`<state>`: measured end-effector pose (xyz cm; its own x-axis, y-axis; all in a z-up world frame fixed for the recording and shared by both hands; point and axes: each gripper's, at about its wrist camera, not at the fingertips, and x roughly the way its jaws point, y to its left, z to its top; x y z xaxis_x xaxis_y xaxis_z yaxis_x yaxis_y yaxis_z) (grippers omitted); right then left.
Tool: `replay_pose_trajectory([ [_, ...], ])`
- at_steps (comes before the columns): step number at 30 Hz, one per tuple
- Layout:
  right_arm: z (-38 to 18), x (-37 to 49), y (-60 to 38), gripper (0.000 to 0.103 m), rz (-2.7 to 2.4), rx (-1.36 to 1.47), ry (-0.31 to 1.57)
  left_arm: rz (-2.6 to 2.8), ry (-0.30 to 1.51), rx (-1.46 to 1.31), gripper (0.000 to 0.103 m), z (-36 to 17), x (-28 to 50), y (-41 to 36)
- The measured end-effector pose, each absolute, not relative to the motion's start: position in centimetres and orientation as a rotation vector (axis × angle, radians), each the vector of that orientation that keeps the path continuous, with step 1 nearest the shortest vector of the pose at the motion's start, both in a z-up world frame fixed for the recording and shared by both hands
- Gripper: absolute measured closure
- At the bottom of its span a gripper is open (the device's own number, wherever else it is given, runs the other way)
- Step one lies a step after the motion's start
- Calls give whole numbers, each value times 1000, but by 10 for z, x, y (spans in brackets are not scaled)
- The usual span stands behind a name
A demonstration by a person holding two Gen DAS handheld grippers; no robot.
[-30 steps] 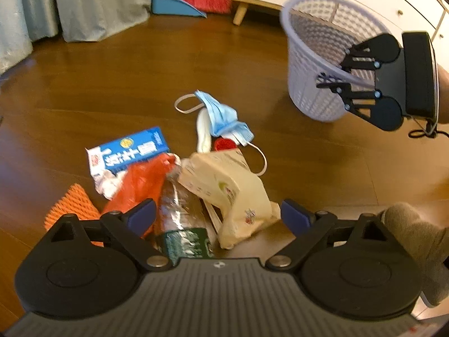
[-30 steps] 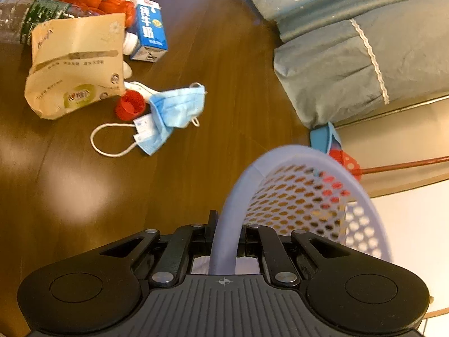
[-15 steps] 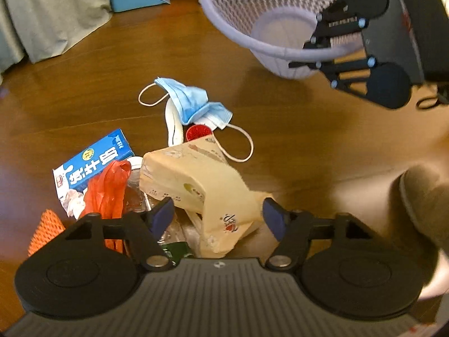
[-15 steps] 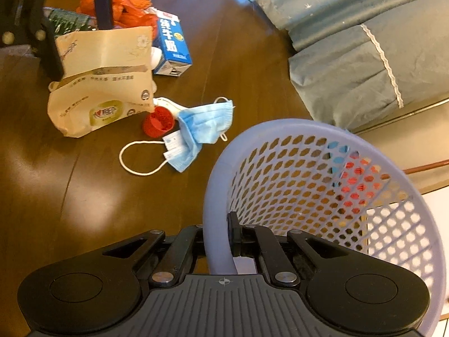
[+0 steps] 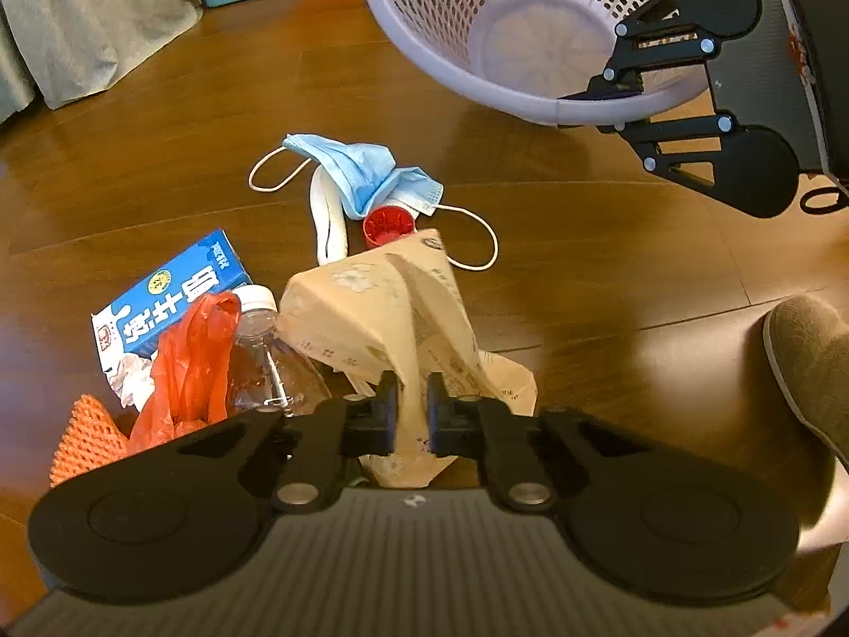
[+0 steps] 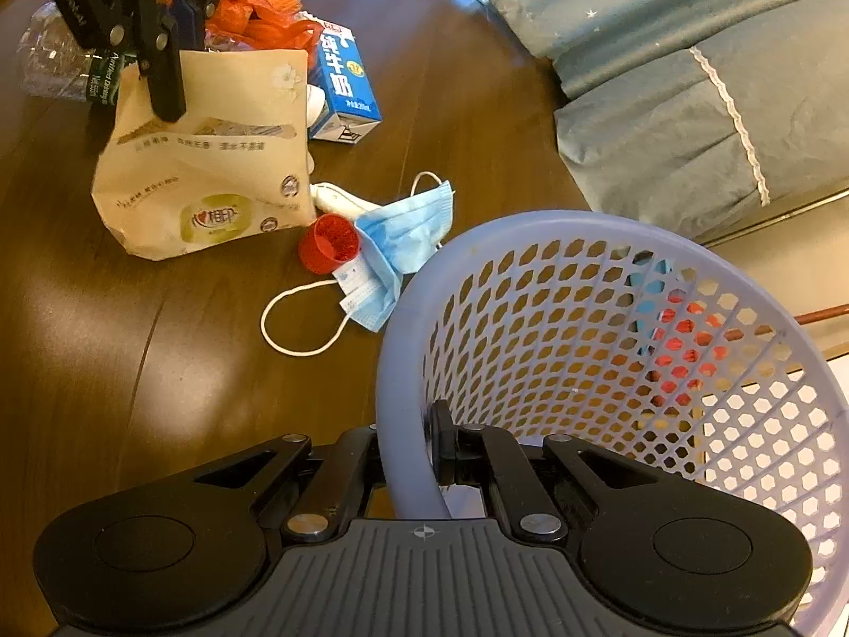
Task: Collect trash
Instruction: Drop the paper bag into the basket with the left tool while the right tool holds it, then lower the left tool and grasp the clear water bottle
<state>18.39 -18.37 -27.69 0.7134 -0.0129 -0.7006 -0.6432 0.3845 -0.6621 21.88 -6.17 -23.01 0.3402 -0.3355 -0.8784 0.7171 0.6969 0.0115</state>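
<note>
The beige tissue pack (image 5: 392,313) sits on the wood floor (image 5: 583,244) in the middle of the litter, and the left gripper (image 5: 407,414) has its jaws pinched tight on the pack's near edge, so the step in hand looks like the first pickup of the clear-up. From the left wrist view the rest of the trash fans around it: a clear plastic bottle (image 5: 270,361) touching the pack at about nine o'clock, a red plastic bag (image 5: 185,366) draped beside that, a blue milk carton (image 5: 170,292) toward ten o'clock, an orange foam net (image 5: 87,435) further out at eight. At twelve o'clock lie a red cap (image 5: 388,224) just beside the pack's far corner and a blue face mask (image 5: 366,172) with its loops sprawled. Up at one o'clock the lavender basket (image 5: 509,90) hangs tilted toward the pile, its inside empty as far as I can see, the right gripper (image 6: 408,456) clamped over its rim. I'd say the next move calls for lifting the pack clear of the bottle and bag without dragging them, then carrying it over the basket's mouth and letting go; being limp, the pack may sag or slip.
</note>
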Motion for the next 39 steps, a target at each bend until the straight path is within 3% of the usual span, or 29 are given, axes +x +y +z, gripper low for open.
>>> replay_pose_trajectory([
  [5, -277, 184, -183, 103, 444, -1117, 693, -711, 1008, 412, 103, -217, 219, -58],
  [17, -279, 185, -181, 103, 445, -1120, 694, -696, 893, 258, 103, -145, 256, -56],
  [28, -279, 185, -181, 103, 450, -1126, 697, -796, 789, 124, 103, -88, 293, -100],
  [30, -280, 183, -180, 103, 451, -1127, 698, -816, 786, 91, 94, -89, 297, -112],
  [31, -280, 182, -180, 103, 451, -1126, 699, -815, 791, 83, 77, -93, 297, -117],
  [32, -280, 181, -180, 103, 450, -1123, 699, -825, 790, 76, 72, -94, 298, -122],
  [39, -276, 182, -181, 103, 443, -1111, 695, -787, 804, 66, 71, -105, 299, -97],
])
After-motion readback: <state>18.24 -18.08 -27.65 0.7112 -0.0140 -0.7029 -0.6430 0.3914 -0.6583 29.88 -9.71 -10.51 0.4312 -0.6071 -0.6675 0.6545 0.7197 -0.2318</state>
